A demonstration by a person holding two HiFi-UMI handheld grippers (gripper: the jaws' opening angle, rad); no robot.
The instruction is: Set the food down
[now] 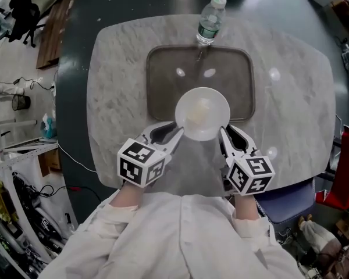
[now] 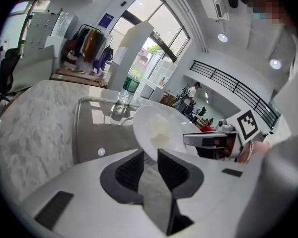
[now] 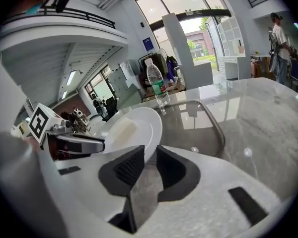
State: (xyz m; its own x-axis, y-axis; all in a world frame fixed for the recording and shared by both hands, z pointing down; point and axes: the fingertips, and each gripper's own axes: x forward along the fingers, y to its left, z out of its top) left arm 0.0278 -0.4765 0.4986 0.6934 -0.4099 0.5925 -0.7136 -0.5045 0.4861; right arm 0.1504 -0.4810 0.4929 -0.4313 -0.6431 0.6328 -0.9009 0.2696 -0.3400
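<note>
Left gripper (image 1: 175,132): reaches forward, downward and inward from a white sleeve (image 1: 113,214). Its jaws stand at a narrow gap, clamped on the near-left rim of the white plate (image 1: 202,114). The plate bears a pale block of food (image 1: 198,113) and hangs between both pairs of jaws over the brown tray (image 1: 163,80) on the marble tabletop (image 1: 116,92). Right gripper (image 1: 222,133): mirrored pose, jaws clamped on the near-right rim. Beyond the jaws, a water bottle (image 1: 211,21) stands at the tray's far edge.

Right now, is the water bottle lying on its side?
No, the water bottle stands upright, cap on top, by the far rim of the tray.
</note>
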